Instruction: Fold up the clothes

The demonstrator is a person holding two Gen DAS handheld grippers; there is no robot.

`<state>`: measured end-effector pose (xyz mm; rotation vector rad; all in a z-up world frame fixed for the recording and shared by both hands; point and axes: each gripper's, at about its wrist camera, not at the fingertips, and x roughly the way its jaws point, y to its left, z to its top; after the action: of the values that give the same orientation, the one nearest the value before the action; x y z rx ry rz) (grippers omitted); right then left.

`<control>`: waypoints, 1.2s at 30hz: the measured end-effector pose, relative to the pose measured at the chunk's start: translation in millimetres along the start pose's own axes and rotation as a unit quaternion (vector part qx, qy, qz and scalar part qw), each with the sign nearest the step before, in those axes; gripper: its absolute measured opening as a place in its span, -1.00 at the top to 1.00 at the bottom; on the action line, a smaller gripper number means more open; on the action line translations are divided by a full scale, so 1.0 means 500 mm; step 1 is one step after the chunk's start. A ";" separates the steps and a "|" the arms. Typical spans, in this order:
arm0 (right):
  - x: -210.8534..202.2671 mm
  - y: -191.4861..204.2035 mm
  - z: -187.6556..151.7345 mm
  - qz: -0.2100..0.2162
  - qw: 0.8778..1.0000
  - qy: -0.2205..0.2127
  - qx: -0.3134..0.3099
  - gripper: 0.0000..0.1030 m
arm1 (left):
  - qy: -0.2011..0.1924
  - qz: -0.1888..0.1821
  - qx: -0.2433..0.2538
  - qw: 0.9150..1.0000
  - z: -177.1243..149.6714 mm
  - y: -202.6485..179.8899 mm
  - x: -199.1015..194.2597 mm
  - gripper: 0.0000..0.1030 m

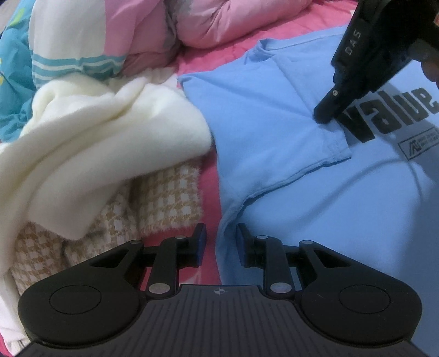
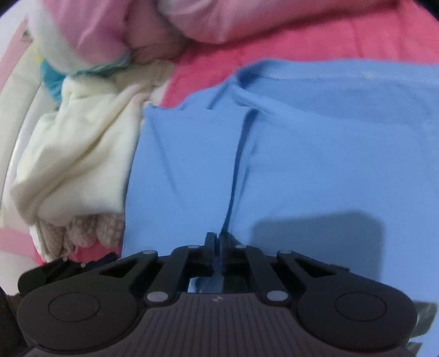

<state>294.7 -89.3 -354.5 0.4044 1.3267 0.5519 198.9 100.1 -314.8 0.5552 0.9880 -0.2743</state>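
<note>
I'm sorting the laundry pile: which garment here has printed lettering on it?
The light blue T-shirt, with black "value" lettering. The cream fleece beside it is plain, and the tan houndstooth knit under the fleece carries only a woven check.

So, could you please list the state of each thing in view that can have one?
Blue T-shirt: spread on the bed, sleeve folded in over the print.
Right tool: shut on the T-shirt fabric.
Left tool: open, empty, over the shirt's edge.
Cream sweater: crumpled, unfolded, beside the shirt.
Houndstooth garment: unfolded, partly under the sweater.
Pink quilt: bunched up behind.
</note>
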 end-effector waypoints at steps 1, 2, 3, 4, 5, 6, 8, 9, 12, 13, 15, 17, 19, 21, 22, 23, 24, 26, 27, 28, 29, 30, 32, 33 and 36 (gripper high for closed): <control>-0.004 -0.003 0.000 0.004 1.000 -0.002 0.009 0.90 | 0.000 0.000 -0.001 1.000 0.000 0.001 -0.002 0.52; -0.011 -0.003 0.000 0.004 1.000 -0.004 0.012 0.75 | 0.001 0.000 -0.002 1.000 0.000 0.003 -0.004 0.51; -0.022 0.002 0.001 -0.004 1.000 -0.008 0.004 0.64 | 0.003 -0.001 -0.002 1.000 0.000 0.005 -0.008 0.51; -0.035 0.009 0.002 -0.014 1.000 -0.013 -0.008 0.52 | 0.004 -0.001 -0.003 1.000 0.001 0.009 -0.013 0.51; -0.047 0.015 0.003 -0.021 0.999 -0.018 -0.022 0.52 | 0.006 -0.001 -0.006 1.000 0.002 0.014 -0.022 0.51; -0.062 0.024 0.006 -0.023 0.998 -0.029 -0.042 0.52 | 0.009 -0.002 -0.011 1.000 0.002 0.021 -0.032 0.51; -0.091 0.042 0.014 -0.023 0.995 -0.057 -0.084 0.57 | 0.006 -0.004 -0.031 0.999 0.009 0.038 -0.060 0.51; -0.101 0.051 0.023 -0.024 0.992 -0.070 -0.104 0.58 | -0.002 -0.010 -0.046 0.999 0.016 0.049 -0.074 0.51; -0.096 0.071 0.060 -0.025 0.985 -0.093 -0.146 0.63 | -0.034 -0.043 -0.081 0.995 0.043 0.061 -0.098 0.51; -0.087 0.076 0.073 -0.025 0.983 -0.097 -0.156 0.65 | -0.043 -0.053 -0.083 0.994 0.056 0.050 -0.093 0.51; -0.059 0.079 0.095 -0.024 0.980 -0.096 -0.172 0.67 | -0.045 -0.069 -0.076 0.994 0.081 0.017 -0.064 0.51; -0.026 0.079 0.114 -0.027 0.979 -0.092 -0.182 0.68 | -0.033 -0.086 -0.075 0.993 0.091 -0.007 -0.026 0.51; 0.003 0.072 0.126 -0.035 0.978 -0.090 -0.185 0.68 | -0.009 -0.089 -0.071 0.993 0.082 -0.021 0.008 0.51; 0.029 0.053 0.134 -0.068 0.976 -0.086 -0.188 0.73 | 0.001 -0.083 -0.068 0.994 0.061 -0.026 0.023 0.50; 0.035 0.042 0.138 -0.076 0.976 -0.085 -0.185 1.00 | -0.001 -0.082 -0.068 0.994 0.052 -0.026 0.024 0.50; 0.038 0.031 0.141 -0.079 0.977 -0.086 -0.181 1.00 | -0.002 -0.081 -0.069 0.994 0.044 -0.026 0.026 0.50; 0.033 0.025 0.146 -0.077 0.979 -0.087 -0.170 1.00 | -0.002 -0.082 -0.070 0.994 0.040 -0.024 0.025 0.50; 0.018 0.037 0.150 -0.080 0.976 -0.095 -0.177 1.00 | -0.003 -0.085 -0.077 0.993 0.034 -0.019 0.025 0.50; 0.011 0.049 0.149 -0.082 0.973 -0.100 -0.190 1.00 | -0.002 -0.086 -0.082 0.993 0.034 -0.017 0.025 0.50; 0.006 0.064 0.151 -0.072 0.972 -0.102 -0.201 1.00 | -0.002 -0.087 -0.087 0.992 0.033 -0.016 0.024 0.50; 0.003 0.079 0.154 -0.058 0.971 -0.103 -0.210 1.00 | -0.003 -0.087 -0.090 0.992 0.031 -0.017 0.024 0.50; 0.007 0.096 0.159 -0.045 0.968 -0.100 -0.224 1.00 | -0.003 -0.087 -0.093 0.992 0.030 -0.018 0.024 0.50; 0.028 0.128 0.172 -0.024 0.963 -0.090 -0.253 1.00 | -0.006 -0.085 -0.096 0.992 0.029 -0.018 0.023 0.50; 0.043 0.141 0.181 -0.017 0.961 -0.084 -0.263 1.00 | -0.007 -0.084 -0.097 0.992 0.029 -0.019 0.022 0.49; 0.093 0.157 0.202 0.007 0.961 -0.059 -0.271 1.00 | -0.012 -0.080 -0.101 0.992 0.022 -0.021 0.019 0.49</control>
<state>389.1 4.5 -325.7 -0.0062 1.0056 0.8595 206.9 85.2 -321.4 0.2875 1.0253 -0.3190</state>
